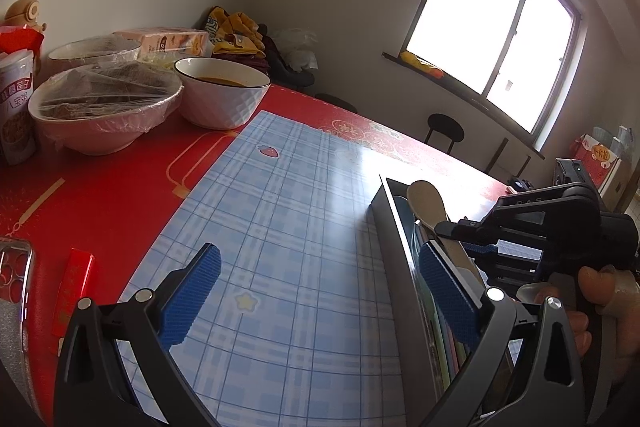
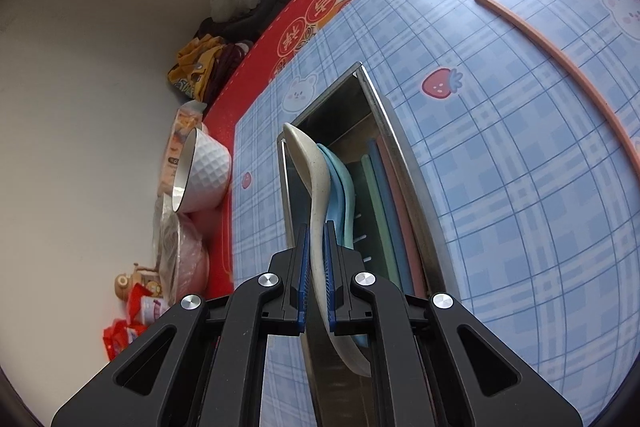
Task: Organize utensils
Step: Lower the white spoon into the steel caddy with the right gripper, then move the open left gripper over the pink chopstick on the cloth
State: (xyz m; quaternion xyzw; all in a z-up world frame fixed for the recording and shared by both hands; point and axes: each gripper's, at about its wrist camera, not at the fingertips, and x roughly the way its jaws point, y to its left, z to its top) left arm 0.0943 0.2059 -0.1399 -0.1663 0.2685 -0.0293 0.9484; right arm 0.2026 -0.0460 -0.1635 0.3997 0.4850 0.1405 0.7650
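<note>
Two grippers at work: the right gripper, clamped on a cream spoon, holds it over the steel utensil tray; lowering it level beside the blue spoons looks best. The left gripper waits, fingers apart.

home dining table, covered bowls, window

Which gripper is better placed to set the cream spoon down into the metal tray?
Right. The right gripper is shut on the cream spoon directly over the metal tray, above the blue spoons. The left gripper is open, holding nothing, beside the tray.
</note>
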